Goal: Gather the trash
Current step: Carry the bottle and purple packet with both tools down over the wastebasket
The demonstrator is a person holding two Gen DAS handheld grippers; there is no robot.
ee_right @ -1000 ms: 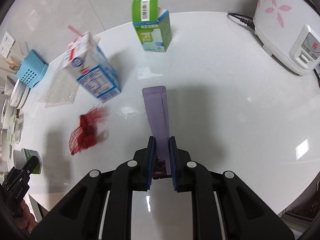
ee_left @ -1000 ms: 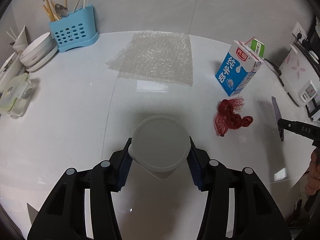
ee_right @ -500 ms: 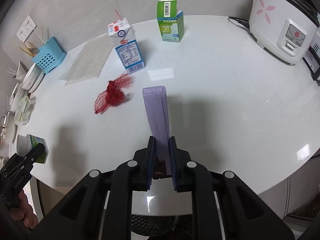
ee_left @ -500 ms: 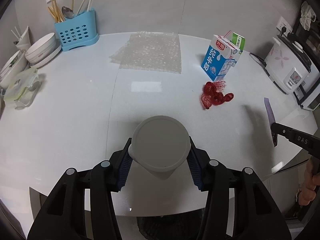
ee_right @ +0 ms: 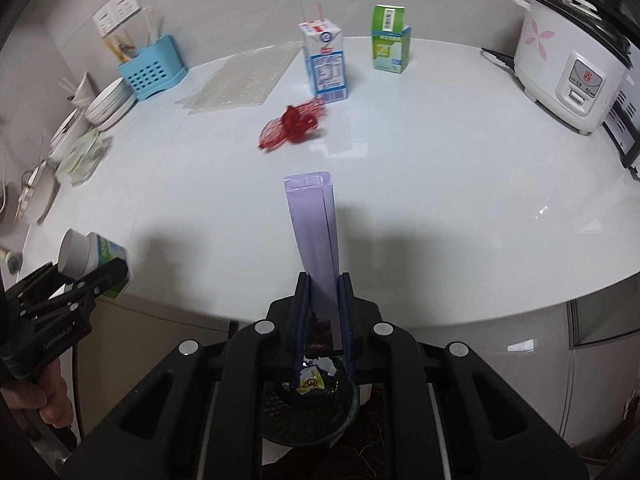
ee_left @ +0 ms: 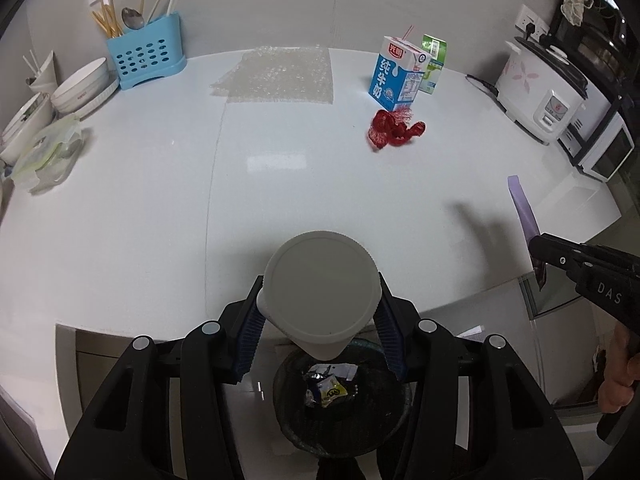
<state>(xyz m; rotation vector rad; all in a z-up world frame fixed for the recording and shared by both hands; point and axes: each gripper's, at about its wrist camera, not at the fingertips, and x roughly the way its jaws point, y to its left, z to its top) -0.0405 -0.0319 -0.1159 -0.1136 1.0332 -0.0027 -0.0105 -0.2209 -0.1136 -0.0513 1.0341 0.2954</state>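
My left gripper (ee_left: 320,320) is shut on a white plastic cup (ee_left: 319,284), bottom toward the camera, held over a dark mesh trash bin (ee_left: 340,412) below the counter edge. The cup with its green label also shows in the right wrist view (ee_right: 92,254). My right gripper (ee_right: 323,304) is shut on a flat purple wrapper (ee_right: 314,224), held above the same bin (ee_right: 308,412); the wrapper also shows in the left wrist view (ee_left: 523,208). On the counter lie a red mesh net (ee_left: 394,130), a blue milk carton (ee_left: 398,76), a green carton (ee_left: 434,64) and a bubble wrap sheet (ee_left: 280,76).
A blue utensil holder (ee_left: 144,56), stacked bowls (ee_left: 80,88) and a lidded food box (ee_left: 48,152) stand at the left. A rice cooker (ee_left: 540,92) and a small oven (ee_left: 600,148) stand at the right. The bin holds some wrappers (ee_left: 330,390).
Both grippers have pulled back from the counter past its front edge with the cup and the wrapper. The trash bin has come into view below them.
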